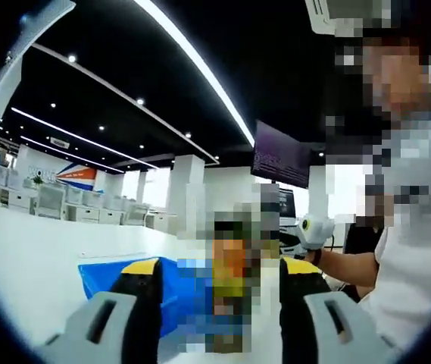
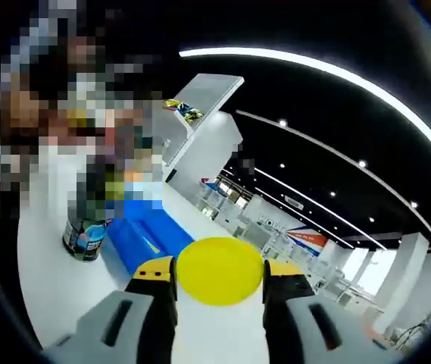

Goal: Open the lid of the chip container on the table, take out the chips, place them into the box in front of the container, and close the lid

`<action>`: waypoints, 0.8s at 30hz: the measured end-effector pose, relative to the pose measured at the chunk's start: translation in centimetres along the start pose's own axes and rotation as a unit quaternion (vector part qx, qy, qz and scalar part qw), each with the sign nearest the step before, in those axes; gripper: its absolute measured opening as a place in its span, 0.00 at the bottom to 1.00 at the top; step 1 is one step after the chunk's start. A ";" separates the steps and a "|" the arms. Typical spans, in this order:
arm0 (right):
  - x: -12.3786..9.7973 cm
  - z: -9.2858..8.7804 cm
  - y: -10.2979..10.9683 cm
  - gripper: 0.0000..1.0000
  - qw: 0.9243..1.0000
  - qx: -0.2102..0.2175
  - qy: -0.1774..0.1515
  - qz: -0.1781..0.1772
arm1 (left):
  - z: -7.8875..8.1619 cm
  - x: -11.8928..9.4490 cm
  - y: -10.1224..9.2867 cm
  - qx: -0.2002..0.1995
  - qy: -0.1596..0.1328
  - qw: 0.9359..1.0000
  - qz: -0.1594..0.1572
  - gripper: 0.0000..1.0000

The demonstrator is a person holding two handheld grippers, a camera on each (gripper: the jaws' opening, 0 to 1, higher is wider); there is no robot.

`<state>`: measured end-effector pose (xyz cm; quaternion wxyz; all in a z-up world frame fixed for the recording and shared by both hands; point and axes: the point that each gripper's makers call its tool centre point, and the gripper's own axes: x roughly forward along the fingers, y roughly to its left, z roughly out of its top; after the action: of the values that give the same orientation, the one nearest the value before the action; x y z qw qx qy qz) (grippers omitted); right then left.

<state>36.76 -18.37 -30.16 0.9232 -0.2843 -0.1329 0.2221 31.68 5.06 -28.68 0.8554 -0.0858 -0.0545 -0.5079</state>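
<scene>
White surface (image 1: 41,258) in an open office with dark ceiling and strip lights. Left gripper view: left gripper (image 1: 219,292), jaws spread either side of the chip container (image 1: 230,303) (largely blurred, so contact cannot be told); blue box (image 1: 105,277) lies just behind and left of it; a person's gloved hand (image 1: 315,230) at right. Right gripper view: chip container (image 2: 86,227) standing upright at left, blue box (image 2: 143,239) beside it; right gripper (image 2: 220,284), jaws pinching the yellow lid (image 2: 220,271) by its edges.
</scene>
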 end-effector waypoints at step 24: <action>0.7 7.2 -0.2 0.44 0.982 -0.168 -0.089 -0.008 | 4.7 2.5 -0.4 0.036 -0.009 0.999 -0.026 0.59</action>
<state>34.79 -14.80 -24.13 0.8487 -0.4131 -0.2520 0.2134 32.44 3.68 -23.56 0.8437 -0.0576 -0.0826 -0.5273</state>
